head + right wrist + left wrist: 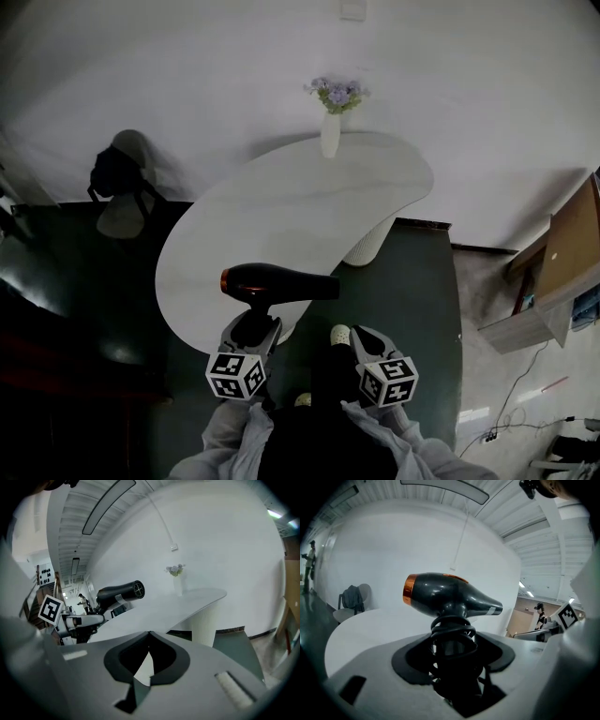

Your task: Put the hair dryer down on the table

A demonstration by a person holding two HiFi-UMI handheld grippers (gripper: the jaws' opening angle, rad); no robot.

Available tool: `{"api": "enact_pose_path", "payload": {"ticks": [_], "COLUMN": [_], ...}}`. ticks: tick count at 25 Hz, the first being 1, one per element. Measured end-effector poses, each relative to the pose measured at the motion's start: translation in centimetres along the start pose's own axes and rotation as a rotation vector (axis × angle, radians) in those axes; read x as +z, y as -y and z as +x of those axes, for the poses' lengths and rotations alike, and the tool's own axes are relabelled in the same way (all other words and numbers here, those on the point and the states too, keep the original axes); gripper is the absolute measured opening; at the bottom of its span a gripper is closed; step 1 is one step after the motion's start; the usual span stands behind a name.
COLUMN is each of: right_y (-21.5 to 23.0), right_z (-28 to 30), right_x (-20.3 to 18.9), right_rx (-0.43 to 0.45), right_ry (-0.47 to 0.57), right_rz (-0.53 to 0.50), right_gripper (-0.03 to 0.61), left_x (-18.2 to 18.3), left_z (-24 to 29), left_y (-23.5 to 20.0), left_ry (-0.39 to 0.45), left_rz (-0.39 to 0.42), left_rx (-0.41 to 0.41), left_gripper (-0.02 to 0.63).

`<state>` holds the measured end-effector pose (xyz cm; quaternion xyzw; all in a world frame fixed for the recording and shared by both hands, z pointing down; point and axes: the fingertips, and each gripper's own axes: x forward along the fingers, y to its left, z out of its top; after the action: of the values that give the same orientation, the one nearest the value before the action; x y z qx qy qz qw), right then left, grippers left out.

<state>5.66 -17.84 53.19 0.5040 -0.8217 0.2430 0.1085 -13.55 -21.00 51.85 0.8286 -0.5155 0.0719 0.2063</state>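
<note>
A black hair dryer with an orange rear ring hangs level above the near edge of the white kidney-shaped table, nozzle pointing right. My left gripper is shut on its handle from below. In the left gripper view the hair dryer stands upright on its handle, whose coiled cord sits between the jaws of the left gripper. My right gripper is shut and empty, just right of the left one, off the table's edge. In the right gripper view the right gripper has its tips touching, and the hair dryer shows at the left.
A white vase of pale flowers stands at the table's far edge. A chair with a dark bag sits left of the table. A wooden shelf and floor cables are at the right. Dark green floor surrounds the table pedestal.
</note>
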Motion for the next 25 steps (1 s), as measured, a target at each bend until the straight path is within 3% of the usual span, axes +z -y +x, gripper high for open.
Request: {"api": "enact_pose_path", "payload": {"ticks": [14, 25], "right_y": [11.9, 18.7], "right_z": [14.9, 22.0], "right_x": [12.1, 15.7], "right_rx": [0.111, 0.169], "right_ry": [-0.049, -0.082], "right_rz": [-0.046, -0.055], "right_gripper": [0.011, 0.011], "left_x": [8.0, 10.7], "left_z": [19.4, 30.9], "left_y": [-3.1, -7.4], "left_ry": [-0.027, -0.056], "left_rz": [-0.037, -0.135], "left_rx": [0.081, 0.177], "left_gripper": [0.279, 0.279]}}
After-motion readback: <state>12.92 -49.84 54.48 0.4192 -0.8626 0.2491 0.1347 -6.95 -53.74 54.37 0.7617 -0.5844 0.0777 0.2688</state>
